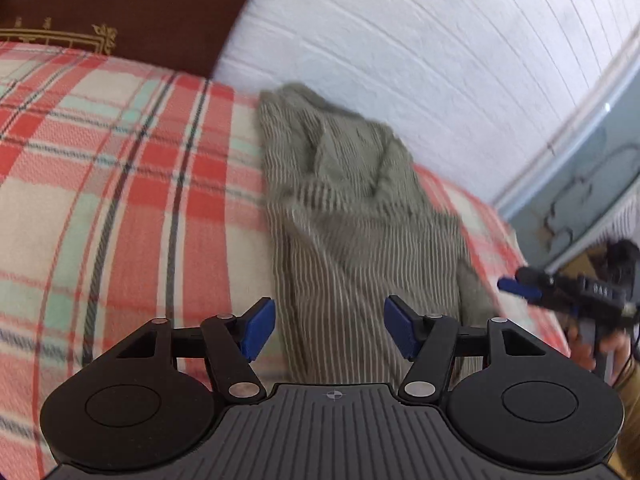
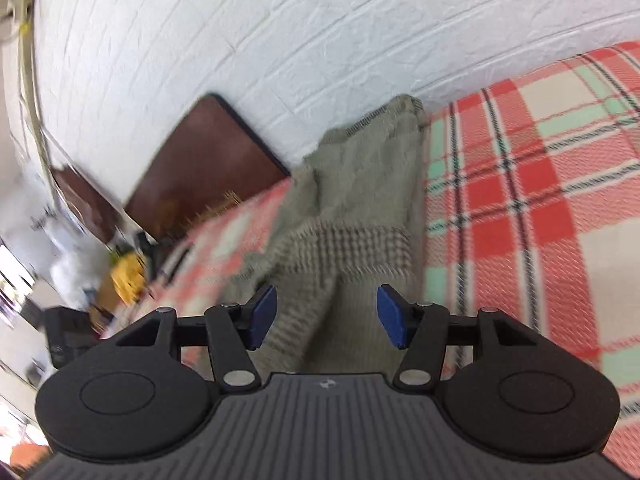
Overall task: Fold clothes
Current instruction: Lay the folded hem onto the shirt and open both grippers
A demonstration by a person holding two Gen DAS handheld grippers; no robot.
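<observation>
You are holding both grippers with nothing in them. The left gripper (image 1: 329, 330) is standing with its blue pads apart over the near end of the striped garment (image 1: 352, 216), and nothing is pinched between them. The right gripper (image 2: 327, 316) is likewise spread wide above the same garment (image 2: 360, 208), its pads clear of the cloth. No earlier view is given, so I am judging only that the cloth is lying free.

The garment, a grey-green piece with thin pale stripes, is lying in a long, narrow, lumpy strip, which suggests it is already doubled lengthwise and is waiting for a further fold. Its far end is bunching up against the white brick-patterned wall (image 1: 420, 40). A band of coarser weave is crossing it in the right wrist view, probably a hem or cuff.

Everything else is best placed from the garment. It is resting on the plaid bedcover (image 1: 120, 184), red, cream and mint, which is spreading out on both sides of it. Beyond the garment's far end, to one side, the dark wooden headboard (image 2: 208, 168) is leaning against the wall. On the other side a pale blue cabinet (image 1: 580, 184) is standing off the bed's edge.
</observation>
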